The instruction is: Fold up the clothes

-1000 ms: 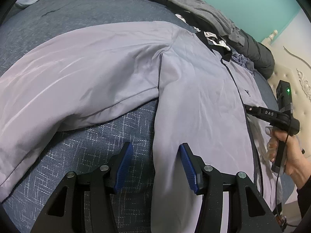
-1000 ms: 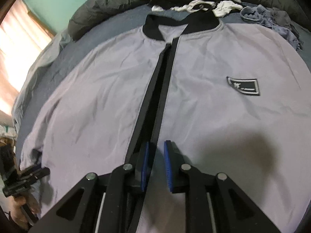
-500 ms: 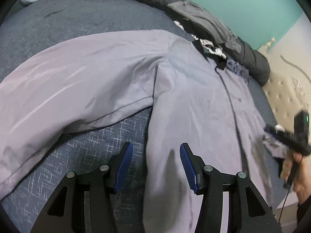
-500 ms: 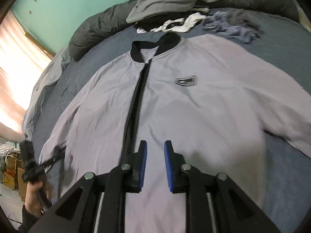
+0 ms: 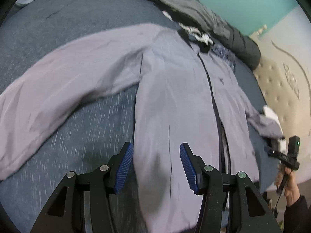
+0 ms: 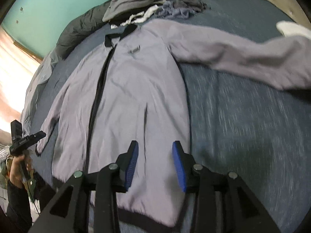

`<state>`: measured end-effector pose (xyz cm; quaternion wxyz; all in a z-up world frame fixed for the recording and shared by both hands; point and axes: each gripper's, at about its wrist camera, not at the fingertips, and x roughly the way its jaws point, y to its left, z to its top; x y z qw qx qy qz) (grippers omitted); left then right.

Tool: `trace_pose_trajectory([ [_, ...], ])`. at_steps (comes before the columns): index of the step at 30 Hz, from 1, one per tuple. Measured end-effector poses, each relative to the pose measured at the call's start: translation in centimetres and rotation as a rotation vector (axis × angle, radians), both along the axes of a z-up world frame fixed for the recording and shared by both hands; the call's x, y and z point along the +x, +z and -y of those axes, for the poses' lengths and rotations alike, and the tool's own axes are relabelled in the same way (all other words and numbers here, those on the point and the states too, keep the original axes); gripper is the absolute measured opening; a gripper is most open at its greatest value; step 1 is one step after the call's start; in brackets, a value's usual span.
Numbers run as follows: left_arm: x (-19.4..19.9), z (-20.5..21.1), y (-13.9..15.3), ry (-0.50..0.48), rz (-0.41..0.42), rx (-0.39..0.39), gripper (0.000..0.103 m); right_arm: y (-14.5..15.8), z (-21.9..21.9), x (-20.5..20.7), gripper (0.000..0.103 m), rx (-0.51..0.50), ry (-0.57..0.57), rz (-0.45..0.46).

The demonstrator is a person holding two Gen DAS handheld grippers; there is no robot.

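A light purple jacket (image 5: 171,89) (image 6: 124,89) with a black zip and collar lies flat, front up, on the blue bedspread, both sleeves spread out. My left gripper (image 5: 156,167) hovers above the jacket's left side near the hem, open, with nothing between its blue pads. My right gripper (image 6: 155,165) hangs over the right side of the hem; its jaws are opening and hold nothing. Each gripper shows small in the other's view: the right gripper (image 5: 279,155) and the left gripper (image 6: 25,139), each in a hand.
A dark grey duvet (image 6: 81,29) and a heap of loose clothes (image 6: 155,5) lie along the far side of the bed, just beyond the collar. A padded beige headboard (image 5: 287,81) stands at the right. A white cloth (image 6: 291,29) lies by the right sleeve.
Both grippers have pulled back and up, so more of the jacket shows. The right gripper has slid from the zip to the jacket's right side, and its jaws have spread apart.
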<state>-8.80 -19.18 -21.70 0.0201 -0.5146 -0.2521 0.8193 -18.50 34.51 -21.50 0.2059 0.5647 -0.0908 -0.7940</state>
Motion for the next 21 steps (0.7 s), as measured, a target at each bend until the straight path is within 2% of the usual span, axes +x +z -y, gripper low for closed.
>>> trace_pose_trajectory([
  [8, 5.2, -0.8, -2.2, -0.082, 0.145, 0.015, 0.054, -2.3, -2.7, 4.6, 0.047, -0.026, 0.007, 0.098],
  [12, 6.9, -1.0, -3.1, -0.092, 0.181, 0.041, 0.054, -3.2, -2.9, 5.9, 0.051, -0.042, 0.015, 0.138],
  [21, 8.0, -2.7, -6.0, -0.108, 0.236, 0.106, 0.054, -5.2, -2.3, 7.3, 0.052, -0.055, 0.038, 0.204],
])
